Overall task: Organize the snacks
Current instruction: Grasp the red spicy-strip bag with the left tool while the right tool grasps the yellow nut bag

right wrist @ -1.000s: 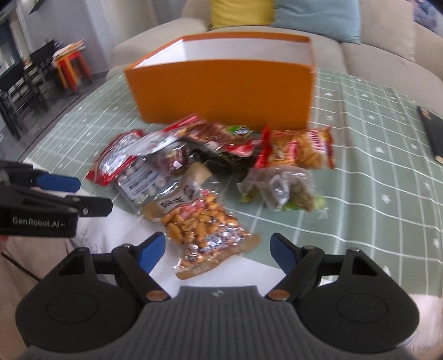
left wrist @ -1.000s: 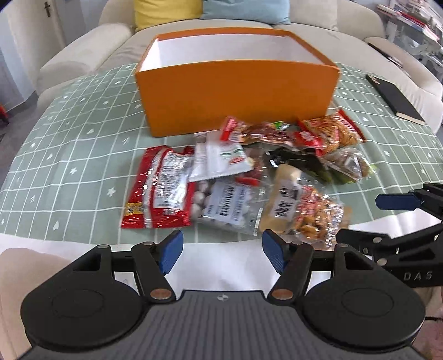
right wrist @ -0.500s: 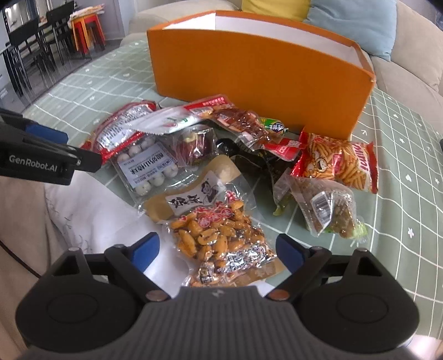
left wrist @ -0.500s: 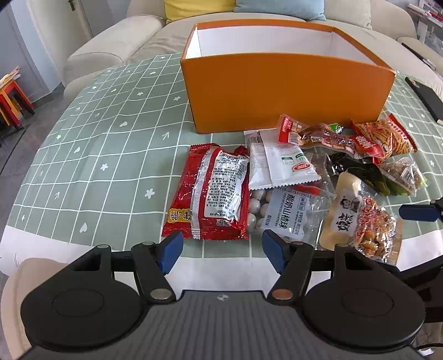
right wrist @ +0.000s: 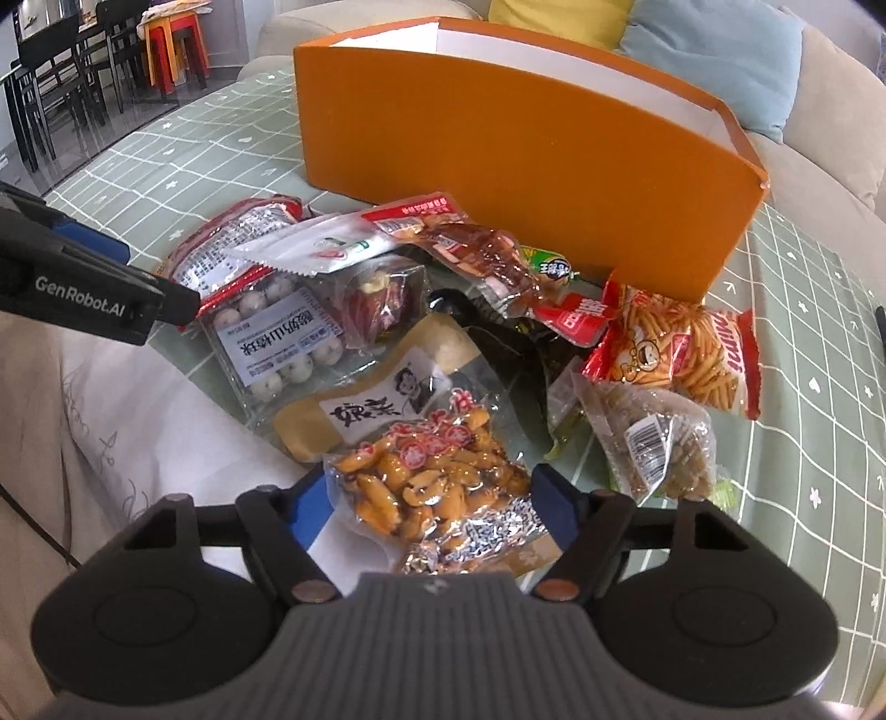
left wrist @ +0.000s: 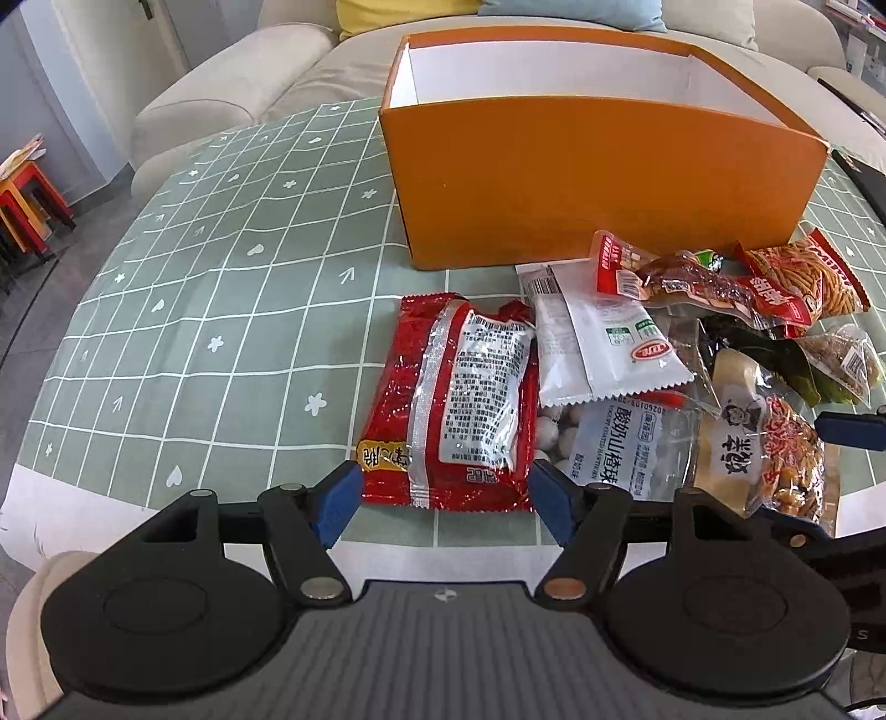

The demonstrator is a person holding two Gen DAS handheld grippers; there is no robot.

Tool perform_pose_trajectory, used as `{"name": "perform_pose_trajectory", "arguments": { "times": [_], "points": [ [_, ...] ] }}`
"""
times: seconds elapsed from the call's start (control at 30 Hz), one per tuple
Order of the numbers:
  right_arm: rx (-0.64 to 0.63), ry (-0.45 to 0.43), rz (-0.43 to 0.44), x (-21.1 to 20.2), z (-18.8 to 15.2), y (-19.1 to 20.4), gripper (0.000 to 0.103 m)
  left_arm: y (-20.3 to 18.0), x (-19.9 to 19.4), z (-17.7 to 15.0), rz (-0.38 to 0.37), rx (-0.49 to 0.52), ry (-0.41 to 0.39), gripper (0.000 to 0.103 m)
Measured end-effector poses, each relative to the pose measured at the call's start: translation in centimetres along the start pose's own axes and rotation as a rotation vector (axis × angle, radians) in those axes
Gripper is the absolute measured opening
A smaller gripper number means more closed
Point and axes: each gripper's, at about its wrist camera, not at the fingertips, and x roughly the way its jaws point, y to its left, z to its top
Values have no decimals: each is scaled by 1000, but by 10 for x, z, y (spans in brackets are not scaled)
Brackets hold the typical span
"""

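Note:
An open orange box (left wrist: 581, 183) (right wrist: 498, 166) stands on the green checked tablecloth (left wrist: 194, 304), with several snack packets piled in front of it. My left gripper (left wrist: 443, 498) hangs low over the near end of a red foil packet (left wrist: 459, 399). Its jaws are opening, and the packet's edge lies between the pads without touching them. My right gripper (right wrist: 432, 507) straddles a clear peanut packet (right wrist: 432, 471). Its jaws are closing, pads close beside the packet's edges. A bag of white balls (right wrist: 277, 338) and a white sachet (left wrist: 603, 343) lie between the two packets.
An orange stick-snack packet (right wrist: 681, 354), a brown meat packet (right wrist: 482, 249) and a green-brown bag (right wrist: 659, 448) lie to the right. A black notebook (left wrist: 864, 177) sits at the table's far right. A sofa (left wrist: 232, 99) stands behind, chairs and stools (right wrist: 171, 50) to the left.
Both grippers have come down and closer to the pile. The red packet now lies between the left fingers. The right fingers have drawn in around the peanut packet.

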Motion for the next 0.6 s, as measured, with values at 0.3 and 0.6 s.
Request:
{"name": "perform_pose_trajectory", "arguments": {
  "times": [0.3, 0.6],
  "points": [
    [64, -71, 17, -26, 6, -11, 41, 3, 7, 4, -29, -8, -5, 81],
    [202, -57, 79, -30, 14, -28, 41, 9, 19, 13, -36, -11, -33, 85]
  ]
}}
